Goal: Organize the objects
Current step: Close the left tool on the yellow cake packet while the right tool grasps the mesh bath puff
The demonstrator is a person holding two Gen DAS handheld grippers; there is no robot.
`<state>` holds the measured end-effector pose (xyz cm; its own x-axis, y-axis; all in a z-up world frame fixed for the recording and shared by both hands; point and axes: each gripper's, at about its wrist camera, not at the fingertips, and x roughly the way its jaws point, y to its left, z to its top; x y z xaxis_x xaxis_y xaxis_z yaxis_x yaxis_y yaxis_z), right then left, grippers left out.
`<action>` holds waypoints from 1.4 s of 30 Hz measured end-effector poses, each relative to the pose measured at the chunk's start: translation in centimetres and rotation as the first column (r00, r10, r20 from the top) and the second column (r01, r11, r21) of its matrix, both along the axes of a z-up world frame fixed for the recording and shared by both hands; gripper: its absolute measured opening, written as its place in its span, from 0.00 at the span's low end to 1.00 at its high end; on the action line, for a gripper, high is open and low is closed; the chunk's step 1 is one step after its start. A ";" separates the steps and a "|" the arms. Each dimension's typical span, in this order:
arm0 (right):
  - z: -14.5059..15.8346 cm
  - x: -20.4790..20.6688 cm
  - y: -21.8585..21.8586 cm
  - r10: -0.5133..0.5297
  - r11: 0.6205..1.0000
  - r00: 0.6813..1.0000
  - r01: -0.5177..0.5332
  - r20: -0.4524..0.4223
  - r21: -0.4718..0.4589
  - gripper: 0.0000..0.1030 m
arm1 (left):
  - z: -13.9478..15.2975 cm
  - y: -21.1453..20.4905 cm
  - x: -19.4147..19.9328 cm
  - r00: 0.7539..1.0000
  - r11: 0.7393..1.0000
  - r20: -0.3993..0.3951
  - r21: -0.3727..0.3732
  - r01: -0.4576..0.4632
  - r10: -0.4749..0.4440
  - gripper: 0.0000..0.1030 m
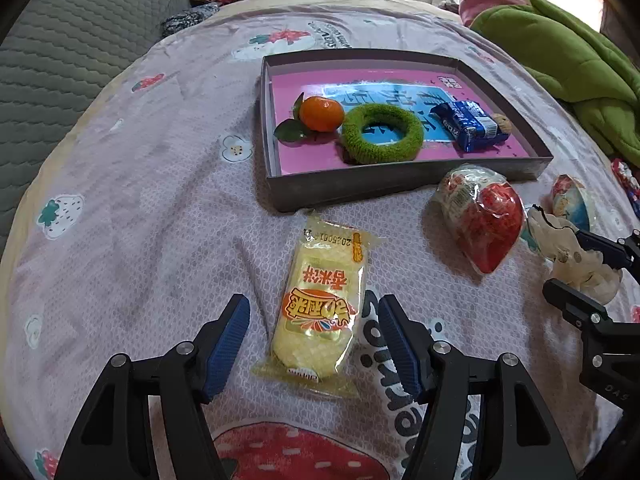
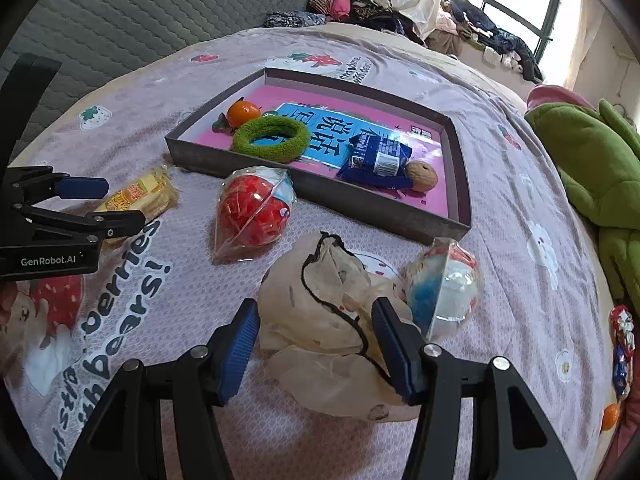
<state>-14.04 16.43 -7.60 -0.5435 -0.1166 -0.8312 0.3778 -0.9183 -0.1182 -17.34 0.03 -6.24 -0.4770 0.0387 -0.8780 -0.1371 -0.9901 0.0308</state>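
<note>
A grey tray on the bed holds an orange, a green fuzzy ring, a blue snack pack and a walnut. My left gripper is open, its fingers on either side of a yellow rice-cracker packet lying on the sheet. My right gripper is open around a crumpled cream cloth pouch. A red wrapped ball lies between the two grippers.
A blue-and-white wrapped ball lies right of the pouch. A green plush sits at the bed's right edge. Small candies and an orange lie at the far right. A grey quilted cushion is on the left.
</note>
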 end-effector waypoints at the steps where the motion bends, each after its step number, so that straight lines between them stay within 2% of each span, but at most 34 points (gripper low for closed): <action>1: -0.1 -0.1 -0.1 -0.003 1.000 1.000 0.003 -0.002 0.009 0.56 | -0.1 0.0 -0.1 1.000 1.000 0.002 -0.002 0.000 0.000 0.66; 3: -0.3 -0.1 -0.3 0.006 1.000 1.000 -0.005 -0.011 0.020 0.53 | -0.3 -0.1 -0.4 1.000 1.000 0.006 -0.005 -0.006 0.006 0.66; 5: -0.5 -0.1 -0.5 0.008 1.000 1.000 -0.008 -0.010 0.020 0.42 | -0.6 -0.2 -0.6 1.000 1.000 0.013 -0.002 -0.009 0.009 0.66; 8: -0.6 -0.1 -0.7 0.033 0.999 0.999 -0.033 0.003 -0.015 0.33 | -0.9 -0.4 -0.9 1.000 1.000 0.019 0.001 -0.018 0.018 0.66; 11: -1.0 -0.1 -1.2 0.054 0.998 0.998 -0.053 0.024 -0.029 0.29 | -1.3 -0.5 -1.1 0.999 1.000 0.024 0.004 -0.021 0.021 0.66; 17: -1.1 0.2 -1.3 0.065 0.997 0.997 -0.064 0.029 -0.043 0.26 | -1.6 0.0 -1.4 1.000 1.000 0.016 0.001 -0.017 0.017 0.66; 22: -1.1 0.0 -0.9 0.051 0.997 0.998 -0.048 0.038 -0.068 0.24 | -1.7 0.3 -1.5 1.000 1.000 0.017 0.016 -0.011 0.010 0.50; 27: -1.1 -0.1 -0.8 0.044 0.996 0.998 -0.040 0.045 -0.084 0.24 | -1.6 0.2 -1.4 1.000 0.999 0.017 0.035 -0.022 0.022 0.41; 42: -0.7 -0.1 -0.4 0.037 0.993 0.998 -0.032 0.047 -0.110 0.22 | -0.1 0.3 -0.2 1.000 0.998 -0.023 0.061 -0.019 0.020 0.39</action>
<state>-14.12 16.03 -8.33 -0.4962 -0.2264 -0.8382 0.4126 -0.9109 0.0017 -17.53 0.35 -6.34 -0.4991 0.0820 -0.8626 -0.1179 -0.9927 -0.0262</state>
